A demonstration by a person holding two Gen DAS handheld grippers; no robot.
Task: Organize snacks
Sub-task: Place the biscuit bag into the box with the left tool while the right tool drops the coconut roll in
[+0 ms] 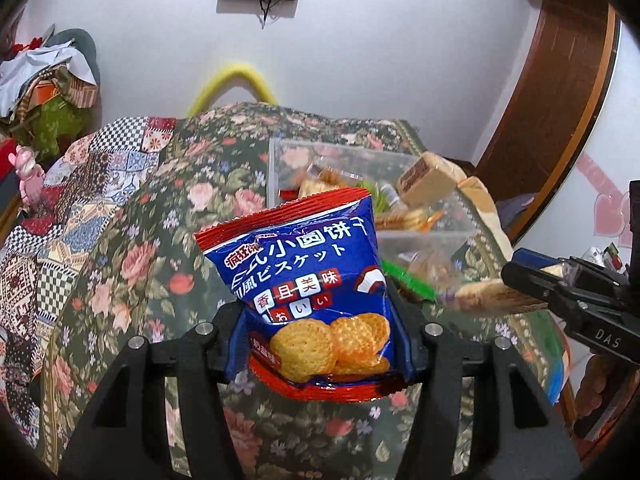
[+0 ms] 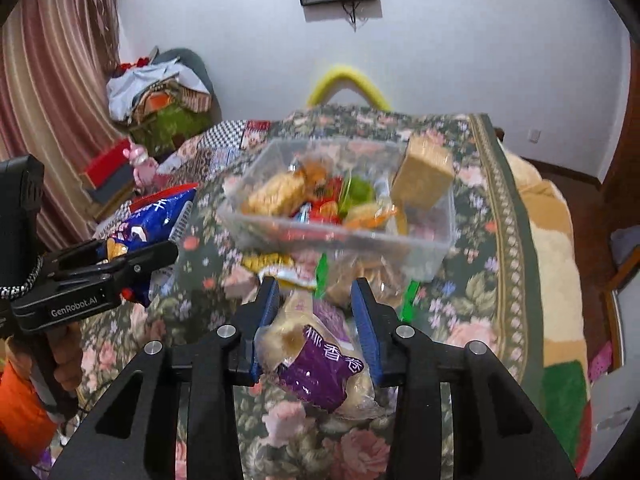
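The left gripper is clamping a blue biscuit bag, its jaws pressing into the bag's lower sides so that the red-crimped top is standing up above them. The right gripper is closing on a clear packet with a purple label; its blue pads are sitting against the packet's sides, and the grip looks shallow, taking mostly film at the near end.

Both bags are hanging above the floral cloth of the table, not yet in the clear bin, which is standing toward the far right corner. The bin is already holding wafers, crackers and a tan box leaning on its right rim. More packets are lying loose on the cloth just in front of the bin's near wall.

What could be going wrong from here:
- The purple packet is slippery and puffed; held by so little, it may be sliding out during the carry and dropping onto the loose packets.
- The biscuit bag is air-filled, so a harder squeeze risks crushing biscuits or popping the seal.
- The two grippers are heading for the same bin; arriving together, they could be knocking each other or the near wall.
- The leaning tan box is sitting precariously, and a bag dropped against it could be tipping it out over the rim.
- The bin is light, so a bump could be shoving it toward the table's edge.
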